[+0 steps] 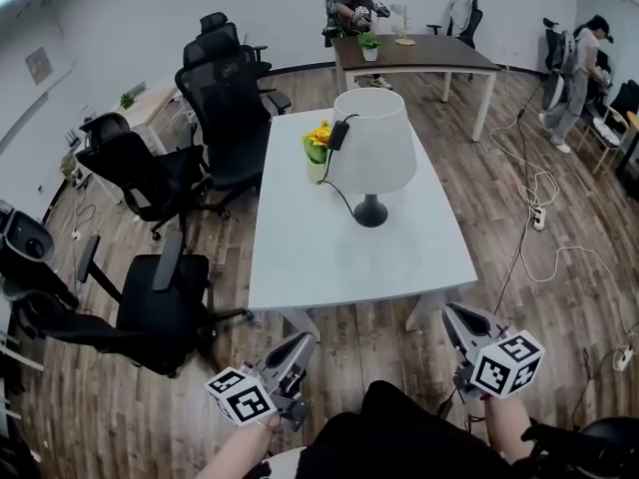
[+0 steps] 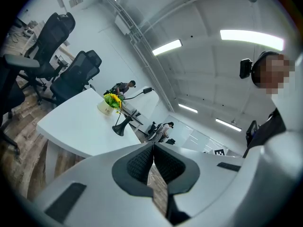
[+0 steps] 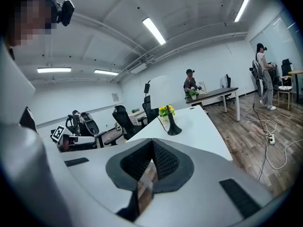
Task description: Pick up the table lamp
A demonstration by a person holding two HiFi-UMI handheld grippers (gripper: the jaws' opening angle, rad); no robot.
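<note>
The table lamp (image 1: 371, 148) has a white shade and a black foot (image 1: 370, 213), and it stands on the far half of the white table (image 1: 300, 257). A black cord runs from it past a pot of yellow flowers (image 1: 318, 150). My left gripper (image 1: 303, 343) and right gripper (image 1: 451, 314) hover short of the table's near edge, both shut and holding nothing. In the left gripper view the lamp's foot (image 2: 118, 128) is far beyond the shut left gripper (image 2: 153, 148). In the right gripper view the lamp's foot (image 3: 173, 129) stands well ahead of the shut right gripper (image 3: 153, 145).
Several black office chairs (image 1: 225, 108) crowd the table's left side. A brown desk (image 1: 414, 53) with a person (image 1: 354, 3) behind it stands at the back. White cables (image 1: 534, 203) and a power strip lie on the wood floor at the right, near another person (image 1: 574, 73).
</note>
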